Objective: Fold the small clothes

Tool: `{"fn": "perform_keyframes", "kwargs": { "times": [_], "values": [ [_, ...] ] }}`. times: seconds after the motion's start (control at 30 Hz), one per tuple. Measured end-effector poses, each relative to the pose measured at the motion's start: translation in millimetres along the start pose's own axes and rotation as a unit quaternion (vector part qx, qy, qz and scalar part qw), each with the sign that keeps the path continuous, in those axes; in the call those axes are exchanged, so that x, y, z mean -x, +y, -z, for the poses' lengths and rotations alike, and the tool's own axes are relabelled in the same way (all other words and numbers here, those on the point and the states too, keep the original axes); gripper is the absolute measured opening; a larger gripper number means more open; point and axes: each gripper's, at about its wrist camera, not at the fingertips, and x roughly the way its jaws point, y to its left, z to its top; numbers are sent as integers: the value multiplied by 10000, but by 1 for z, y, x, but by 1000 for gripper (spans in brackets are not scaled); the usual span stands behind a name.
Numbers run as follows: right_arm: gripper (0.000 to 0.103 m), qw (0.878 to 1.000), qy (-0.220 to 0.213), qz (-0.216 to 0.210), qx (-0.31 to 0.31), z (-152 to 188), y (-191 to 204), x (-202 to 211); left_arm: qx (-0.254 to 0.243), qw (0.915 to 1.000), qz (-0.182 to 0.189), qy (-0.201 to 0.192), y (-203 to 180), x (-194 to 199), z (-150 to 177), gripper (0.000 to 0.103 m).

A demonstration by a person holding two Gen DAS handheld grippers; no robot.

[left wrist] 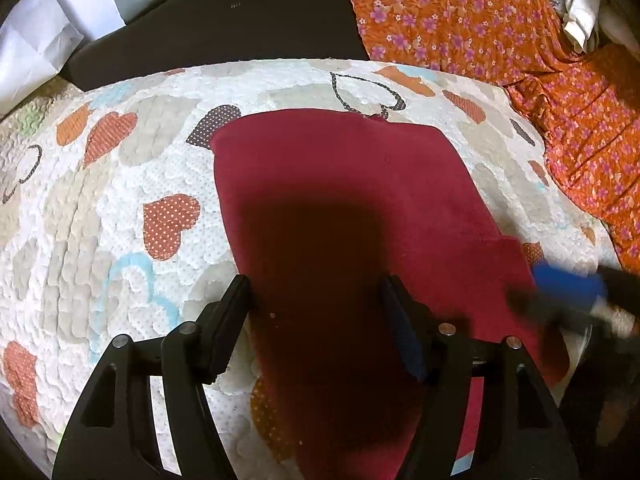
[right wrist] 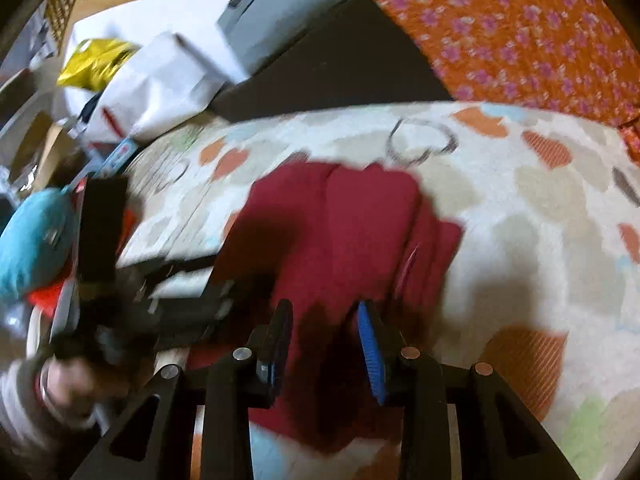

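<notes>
Quilted heart-print bedcover (left wrist: 120, 184) as work surface; orange floral cloth (left wrist: 500, 40) heaped along its far right side. Dark red garment (left wrist: 340, 200) lies flat mid-quilt, already doubled — right wrist view shows layered edges on its right side. Left gripper (left wrist: 316, 320) hovers over the near end, jaws wide, nothing held. Right gripper (right wrist: 324, 340) also over the near end, jaws moderately apart, empty. Judgement: first fold done — another fold or a final smoothing probably remains.
</notes>
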Motion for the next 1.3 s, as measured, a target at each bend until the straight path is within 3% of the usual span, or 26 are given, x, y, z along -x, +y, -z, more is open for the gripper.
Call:
{"fn": "perform_keyframes", "kwargs": {
  "times": [0.1,0.3,0.57,0.93,1.13,1.3],
  "values": [
    [31,9969,387,628,270,30,-3,-24,-33,10000,6,-28,-2,0,2,67],
    [32,9972,144,668,309,30,6,-3,-411,9985,-279,-227,-11,7,8,67],
    [33,9974,-327,645,1,15,14,27,-395,9971,-507,-410,-11,22,15,67],
    [36,9946,-446,908,-226,-7,21,14,264,9953,-657,-656,11,57,16,67],
    [38,9939,-484,962,-234,-6,22,13,312,9930,-861,-748,12,65,18,67],
    [45,9923,-564,1076,-233,-7,19,16,265,9911,-1007,-834,9,69,20,67]
  ]
}}
